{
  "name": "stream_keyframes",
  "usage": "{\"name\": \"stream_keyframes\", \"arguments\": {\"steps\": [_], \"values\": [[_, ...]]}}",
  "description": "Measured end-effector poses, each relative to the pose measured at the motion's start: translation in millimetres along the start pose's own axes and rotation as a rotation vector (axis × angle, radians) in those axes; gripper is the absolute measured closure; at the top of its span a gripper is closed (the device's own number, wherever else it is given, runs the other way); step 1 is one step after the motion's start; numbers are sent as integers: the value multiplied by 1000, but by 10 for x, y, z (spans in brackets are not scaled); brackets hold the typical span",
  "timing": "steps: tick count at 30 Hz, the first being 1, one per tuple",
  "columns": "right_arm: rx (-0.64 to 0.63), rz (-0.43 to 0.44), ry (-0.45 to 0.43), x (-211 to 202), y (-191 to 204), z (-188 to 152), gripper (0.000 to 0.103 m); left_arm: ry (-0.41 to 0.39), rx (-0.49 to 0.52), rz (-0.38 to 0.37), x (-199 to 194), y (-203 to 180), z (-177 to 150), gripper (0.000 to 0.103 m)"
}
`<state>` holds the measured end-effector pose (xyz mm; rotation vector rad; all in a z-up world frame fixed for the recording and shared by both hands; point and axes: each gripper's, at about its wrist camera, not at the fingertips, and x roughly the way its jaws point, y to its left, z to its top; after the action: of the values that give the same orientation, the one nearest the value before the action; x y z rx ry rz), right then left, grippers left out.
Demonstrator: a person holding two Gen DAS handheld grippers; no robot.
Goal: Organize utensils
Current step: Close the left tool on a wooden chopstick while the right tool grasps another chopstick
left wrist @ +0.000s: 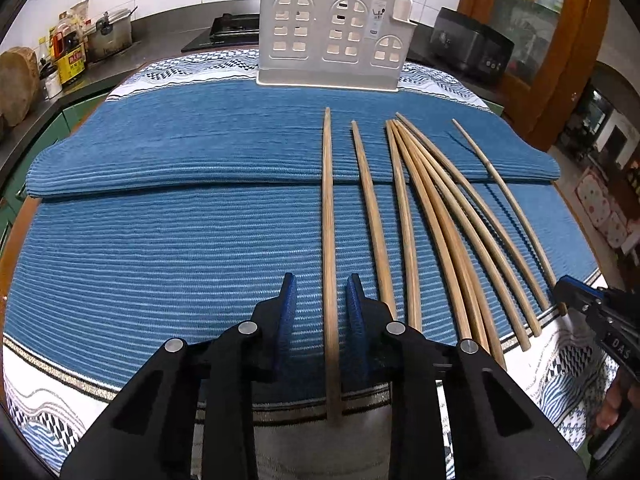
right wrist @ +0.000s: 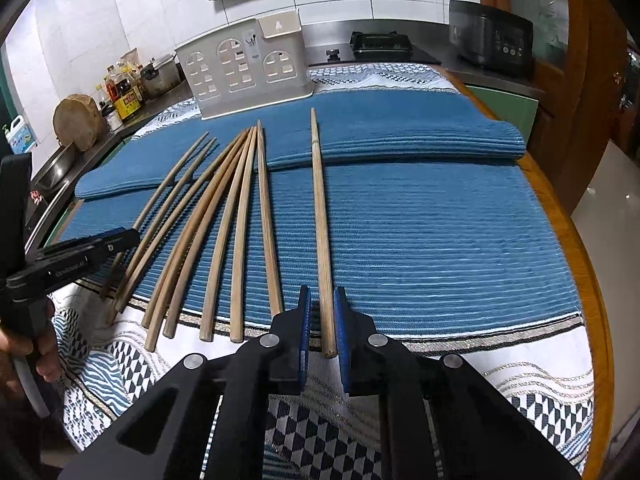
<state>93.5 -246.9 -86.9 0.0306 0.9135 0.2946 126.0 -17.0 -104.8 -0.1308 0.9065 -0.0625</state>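
Note:
Several wooden chopsticks lie side by side on a blue striped cloth (left wrist: 160, 240). My left gripper (left wrist: 322, 284) is open, its blue pads on either side of the leftmost chopstick (left wrist: 329, 220) without touching it. My right gripper (right wrist: 322, 300) is open around the thick end of the rightmost chopstick (right wrist: 320, 220), pads close to it but apart. The right gripper also shows at the right edge of the left wrist view (left wrist: 588, 304). The left gripper shows at the left of the right wrist view (right wrist: 120, 240). A white house-shaped utensil holder (left wrist: 336, 32) stands upright at the far edge, also in the right wrist view (right wrist: 244, 68).
The cloth has a folded layer (left wrist: 240, 148) across its far half. The table's wooden rim (right wrist: 592, 280) runs along the right. A kitchen counter behind holds a pot (left wrist: 110, 34), bottles, a wooden block (left wrist: 18, 84), a hob (right wrist: 380, 42) and a black appliance (right wrist: 492, 36).

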Motion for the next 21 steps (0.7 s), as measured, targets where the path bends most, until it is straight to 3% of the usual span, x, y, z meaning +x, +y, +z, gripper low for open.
{"name": "stream_keyframes", "arguments": {"steps": [7, 21], "values": [[-30, -25, 14, 75, 52, 19, 96, -3, 43, 61, 42, -70, 30, 85], [-35, -29, 7, 91, 50, 25, 96, -2, 48, 45, 41, -61, 42, 86]]}}
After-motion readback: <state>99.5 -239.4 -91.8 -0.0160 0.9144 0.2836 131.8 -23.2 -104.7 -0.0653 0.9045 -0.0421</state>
